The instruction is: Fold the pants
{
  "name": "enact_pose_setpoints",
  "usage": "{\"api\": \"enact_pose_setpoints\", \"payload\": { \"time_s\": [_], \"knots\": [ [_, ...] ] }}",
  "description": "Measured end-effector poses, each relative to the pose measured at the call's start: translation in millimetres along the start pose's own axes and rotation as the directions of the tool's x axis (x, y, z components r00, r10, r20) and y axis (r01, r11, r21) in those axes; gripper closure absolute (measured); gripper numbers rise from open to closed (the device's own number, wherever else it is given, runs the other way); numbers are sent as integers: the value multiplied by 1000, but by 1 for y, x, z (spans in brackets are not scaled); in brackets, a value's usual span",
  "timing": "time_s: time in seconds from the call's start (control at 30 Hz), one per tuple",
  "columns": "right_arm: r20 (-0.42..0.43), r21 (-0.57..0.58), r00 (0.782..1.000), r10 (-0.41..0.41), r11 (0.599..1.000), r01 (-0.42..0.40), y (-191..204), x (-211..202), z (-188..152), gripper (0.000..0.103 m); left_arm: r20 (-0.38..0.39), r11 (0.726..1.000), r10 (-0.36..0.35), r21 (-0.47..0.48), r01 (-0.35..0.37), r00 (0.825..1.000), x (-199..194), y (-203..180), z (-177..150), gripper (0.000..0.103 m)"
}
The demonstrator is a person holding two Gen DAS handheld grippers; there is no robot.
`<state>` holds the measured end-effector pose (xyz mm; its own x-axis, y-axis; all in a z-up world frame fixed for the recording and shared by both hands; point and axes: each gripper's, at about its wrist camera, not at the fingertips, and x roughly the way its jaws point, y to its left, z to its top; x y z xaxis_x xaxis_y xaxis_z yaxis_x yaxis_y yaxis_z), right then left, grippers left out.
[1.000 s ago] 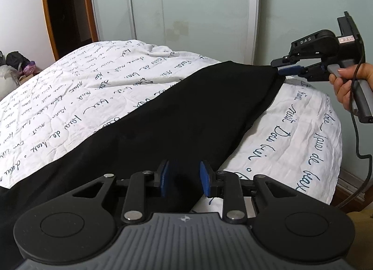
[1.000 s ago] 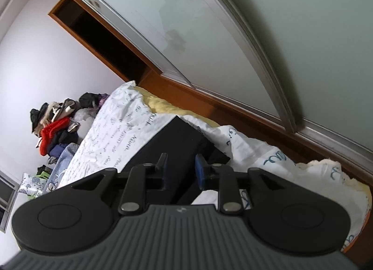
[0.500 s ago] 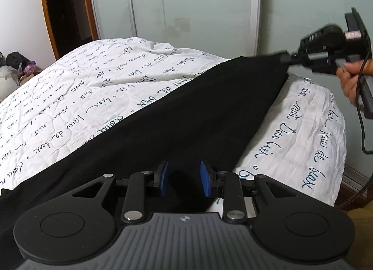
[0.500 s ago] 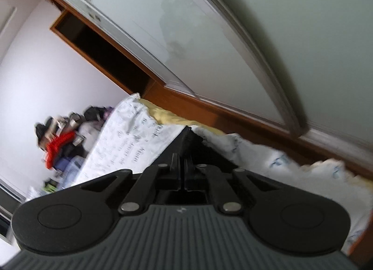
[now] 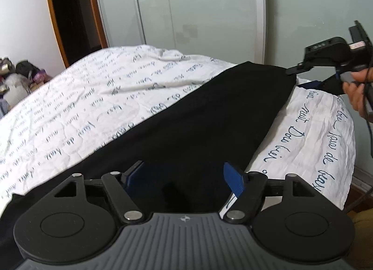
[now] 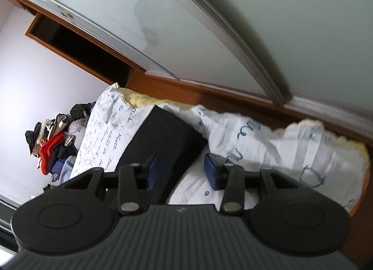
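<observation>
Pants (image 5: 191, 125) laid flat on bed (image 5: 93, 97); left gripper (image 5: 186, 176) and right gripper (image 6: 180, 169) agape, holding nothing. Risk: bunching if grabbed unevenly.

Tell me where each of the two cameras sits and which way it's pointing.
Left wrist: sits on the left gripper, looks along the black pants on the bed toward the wardrobe doors; shows its open fingers, the right gripper and right hand.
Right wrist: on the right gripper, tilted, looks over the pants' end toward a clothes pile.
Shared: pants, bed, wardrobe.
</observation>
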<state>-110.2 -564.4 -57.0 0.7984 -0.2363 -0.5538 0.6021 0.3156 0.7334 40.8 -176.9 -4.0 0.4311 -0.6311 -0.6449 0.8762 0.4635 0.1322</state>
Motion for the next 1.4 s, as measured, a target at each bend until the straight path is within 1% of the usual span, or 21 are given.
{"api": "enact_pose_setpoints", "payload": {
  "time_s": [0.17, 0.23, 0.33, 0.43, 0.5, 0.6, 0.73, 0.8, 0.87, 0.9, 0.93, 0.97, 1.0, 1.03, 1.07, 1.1, 1.13, 1.17, 1.2, 1.27, 1.4],
  "knots": [
    [28, 9, 1000, 11, 1000, -11, 2, 15, 3, 62, -13, 999, 32, -12, -32, 999, 1, 3, 1, 27],
    [37, -34, 999, -1, 999, 2, 10, 17, 2, 84, -19, 998, 49, -33, -49, 999, 2, 6, 1, 18],
    [61, -147, 998, -20, 989, 29, 25, 15, -3, 91, -24, 995, 63, -71, -65, 998, 2, 11, 3, 18],
    [101, -275, 994, -49, 958, 75, 44, 11, -8, 91, -34, 992, 56, -111, -60, 998, 3, 18, 3, 18],
    [123, -329, 991, -59, 939, 97, 53, 10, -11, 91, -45, 990, 53, -128, -58, 998, 4, 22, 2, 18],
    [121, -301, 991, -52, 950, 87, 51, 11, -8, 91, -66, 988, 64, -137, -72, 996, 5, 26, 2, 18],
    [101, -184, 994, -38, 981, 56, 32, 16, 0, 92, -74, 987, 91, -123, -99, 993, 2, 29, -1, 18],
    [110, -194, 993, -45, 979, 66, 29, 17, 1, 92, -81, 987, 100, -118, -109, 992, -1, 31, -3, 18],
    [96, -223, 992, -79, 970, 99, 34, 19, 1, 92, -79, 986, 116, -111, -124, 990, -8, 35, -9, 18],
    [113, -255, 987, -117, 956, 143, 39, 18, 0, 84, -80, 985, 128, -108, -137, 988, -12, 37, -12, 18],
    [182, -300, 968, -174, 928, 223, 48, 12, -3, 59, -85, 983, 144, -105, -152, 986, -15, 39, -15, 18],
    [280, -346, 929, -243, 877, 333, 60, 5, -10, 46, -93, 980, 162, -104, -171, 982, -20, 42, -19, 18],
    [364, -393, 896, -254, 830, 395, 74, 0, -18, 33, -100, 976, 179, -103, -190, 979, -23, 45, -23, 18],
    [429, -470, 880, -201, 782, 408, 92, -8, -30, 33, -106, 973, 194, -103, -205, 975, -25, 48, -25, 18],
    [441, -553, 888, -127, 741, 381, 110, -12, -43, 33, -110, 970, 207, -106, -219, 972, -27, 51, -27, 18],
    [413, -623, 908, -70, 706, 338, 127, -11, -55, 32, -110, 966, 220, -115, -233, 969, -28, 55, -29, 18],
    [352, -691, 936, -17, 670, 272, 143, -8, -68, 32, -109, 961, 231, -128, -244, 967, -30, 60, -29, 18],
    [255, -761, 966, 37, 624, 177, 160, -1, -83, 32, -107, 956, 240, -146, -254, 965, -33, 66, -31, 18],
    [156, -807, 985, 78, 585, 81, 174, 6, -98, 32, -106, 951, 246, -166, -261, 963, -35, 71, -32, 18],
    [7, -856, 992, 128, 514, -61, 197, 24, -127, 33, -106, 941, 256, -200, -273, 961, -40, 81, -33, 18],
    [-133, -921, 985, 110, 353, -163, 227, 52, -176, 33, -120, 918, 305, -226, -325, 945, -47, 103, -41, 17]
  ]
}}
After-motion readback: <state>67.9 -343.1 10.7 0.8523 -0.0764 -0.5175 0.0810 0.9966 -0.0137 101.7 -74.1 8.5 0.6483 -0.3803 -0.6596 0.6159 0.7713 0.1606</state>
